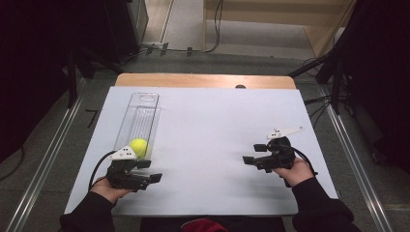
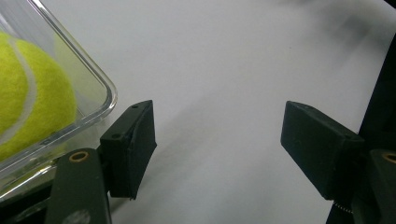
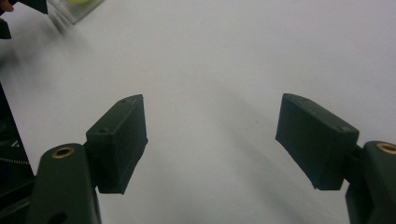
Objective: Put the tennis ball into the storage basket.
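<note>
The ball (image 1: 139, 147) lies in the clear tray (image 1: 143, 104), at the tray's near end, left of frame centre in the high view. The left gripper (image 1: 149, 171) (jaws spread, empty) sits just below the tray. The right gripper (image 1: 255, 154), lower right, is also spread and empty over the white table (image 1: 208, 121).

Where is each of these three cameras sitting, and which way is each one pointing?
High view: above the person's side, looking forward and down on the white table; both forearms, left gripper and right gripper show.
Left gripper view: rides the left gripper, looking along its open fingers past the clear tray.
Right gripper view: rides the right gripper, its fingers apart over the table.
Shared: all three show the tennis ball in the tray.
</note>
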{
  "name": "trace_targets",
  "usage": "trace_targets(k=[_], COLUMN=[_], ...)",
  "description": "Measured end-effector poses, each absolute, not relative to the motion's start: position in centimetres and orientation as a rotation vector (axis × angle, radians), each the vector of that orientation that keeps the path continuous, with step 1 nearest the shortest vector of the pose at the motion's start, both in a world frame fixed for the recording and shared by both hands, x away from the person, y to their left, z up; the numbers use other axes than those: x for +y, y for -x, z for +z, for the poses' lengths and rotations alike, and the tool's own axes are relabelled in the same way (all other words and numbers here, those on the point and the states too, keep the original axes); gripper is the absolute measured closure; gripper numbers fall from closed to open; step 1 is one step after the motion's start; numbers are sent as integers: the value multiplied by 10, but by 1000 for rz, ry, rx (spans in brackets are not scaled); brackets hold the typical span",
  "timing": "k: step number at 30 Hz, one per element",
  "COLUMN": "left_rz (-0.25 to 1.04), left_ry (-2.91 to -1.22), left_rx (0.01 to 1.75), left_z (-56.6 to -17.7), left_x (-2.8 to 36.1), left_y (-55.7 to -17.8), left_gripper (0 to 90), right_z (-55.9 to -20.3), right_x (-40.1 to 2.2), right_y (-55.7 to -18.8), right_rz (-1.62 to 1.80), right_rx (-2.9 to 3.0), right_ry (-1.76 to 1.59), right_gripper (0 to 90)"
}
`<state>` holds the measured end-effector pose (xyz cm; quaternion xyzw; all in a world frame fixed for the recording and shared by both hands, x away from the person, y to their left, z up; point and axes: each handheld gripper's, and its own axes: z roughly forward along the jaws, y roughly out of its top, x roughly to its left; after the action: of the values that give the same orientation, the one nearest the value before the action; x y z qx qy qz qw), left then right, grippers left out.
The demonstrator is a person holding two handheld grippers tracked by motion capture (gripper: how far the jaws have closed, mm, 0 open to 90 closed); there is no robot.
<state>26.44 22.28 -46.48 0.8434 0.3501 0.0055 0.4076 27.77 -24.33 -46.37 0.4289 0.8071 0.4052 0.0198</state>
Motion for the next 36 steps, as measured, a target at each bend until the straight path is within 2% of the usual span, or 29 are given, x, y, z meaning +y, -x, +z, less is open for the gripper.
trace_targets(k=[36], left_rz=[12], left_ry=[-2124], left_rx=[886], left_z=[-465], left_x=[224], left_y=[-265], left_gripper=[270], right_z=[-482], right_x=[-283], right_y=[-248], right_rz=[1219], right_rx=[2442], right_ry=[-1421], right_gripper=[225])
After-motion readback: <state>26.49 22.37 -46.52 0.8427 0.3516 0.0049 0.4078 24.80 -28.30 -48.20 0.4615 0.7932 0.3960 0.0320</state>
